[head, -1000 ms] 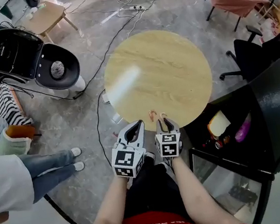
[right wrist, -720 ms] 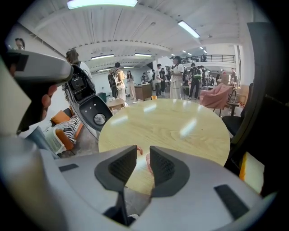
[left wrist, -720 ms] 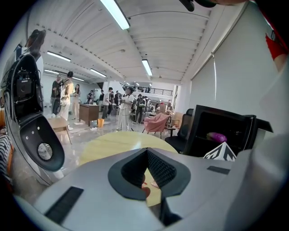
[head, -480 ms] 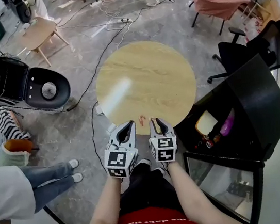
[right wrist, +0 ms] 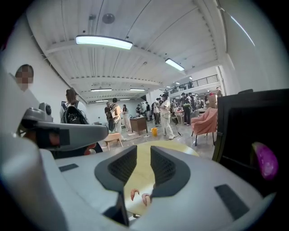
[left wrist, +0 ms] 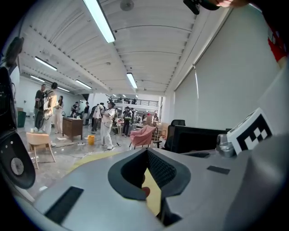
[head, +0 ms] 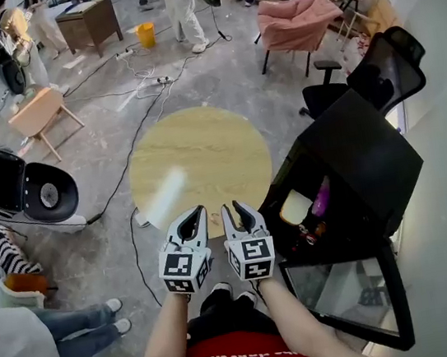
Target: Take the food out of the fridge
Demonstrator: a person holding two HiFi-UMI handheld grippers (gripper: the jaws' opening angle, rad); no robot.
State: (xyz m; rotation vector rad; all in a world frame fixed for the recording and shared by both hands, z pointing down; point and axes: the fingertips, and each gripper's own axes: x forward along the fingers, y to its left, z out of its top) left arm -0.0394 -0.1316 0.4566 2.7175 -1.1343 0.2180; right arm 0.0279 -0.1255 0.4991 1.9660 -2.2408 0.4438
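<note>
The black fridge point(head: 362, 157) stands at my right with its glass door point(head: 345, 293) swung open toward me. Inside lie a pale yellow food point(head: 297, 206), a purple food point(head: 320, 198) and small red items point(head: 307, 236). The purple food point(right wrist: 264, 161) also shows in the right gripper view. Both grippers hang side by side over the near rim of the round wooden table point(head: 199, 156). My left gripper point(head: 198, 212) is shut and holds nothing. My right gripper point(head: 232, 208) is a little open and empty. Two pink shrimps point(right wrist: 140, 196) lie on the table below it.
A black office chair point(head: 384, 58) and a pink armchair point(head: 299, 17) stand beyond the fridge. A black round machine point(head: 4, 185) sits at the left, with a small wooden table point(head: 35, 114) behind it. Cables cross the floor. A person's legs point(head: 80, 332) are at my left.
Both grippers have risen from the table's near edge, the right one more. The head view has tilted up, so more of the room shows. The shrimps are now hidden behind the grippers there.
</note>
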